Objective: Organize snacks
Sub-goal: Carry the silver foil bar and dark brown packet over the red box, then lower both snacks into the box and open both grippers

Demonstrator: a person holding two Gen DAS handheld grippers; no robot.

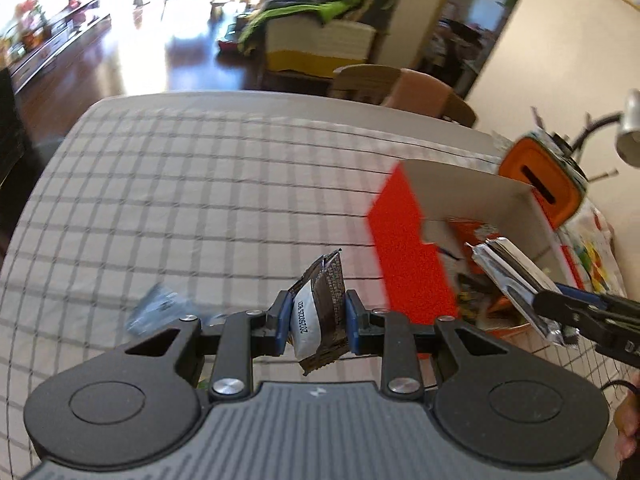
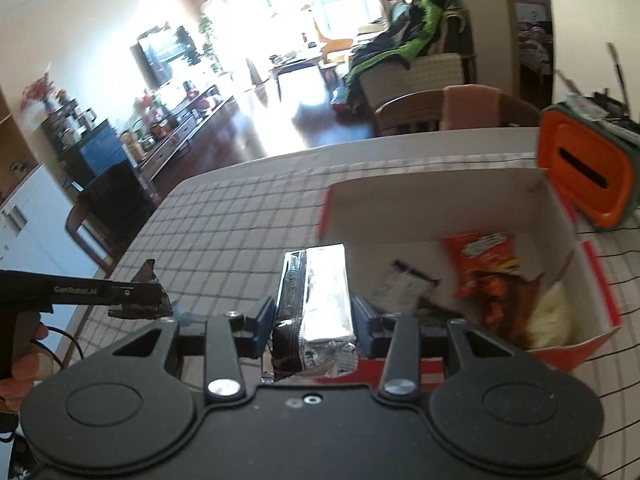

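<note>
My left gripper is shut on a small dark snack packet with a white date label, held above the checked tablecloth. My right gripper is shut on a long silver foil snack pack, which hangs just left of the red cardboard box. The same foil pack shows in the left wrist view over the open box. Inside the box lie an orange chip bag, a white packet and a pale yellow item. The left gripper shows at the left edge with its dark packet.
A small blue-clear wrapper lies on the checked tablecloth left of my left gripper. An orange and green container stands behind the box by the wall. Wooden chairs stand at the table's far edge. A hand holds the left gripper's grip.
</note>
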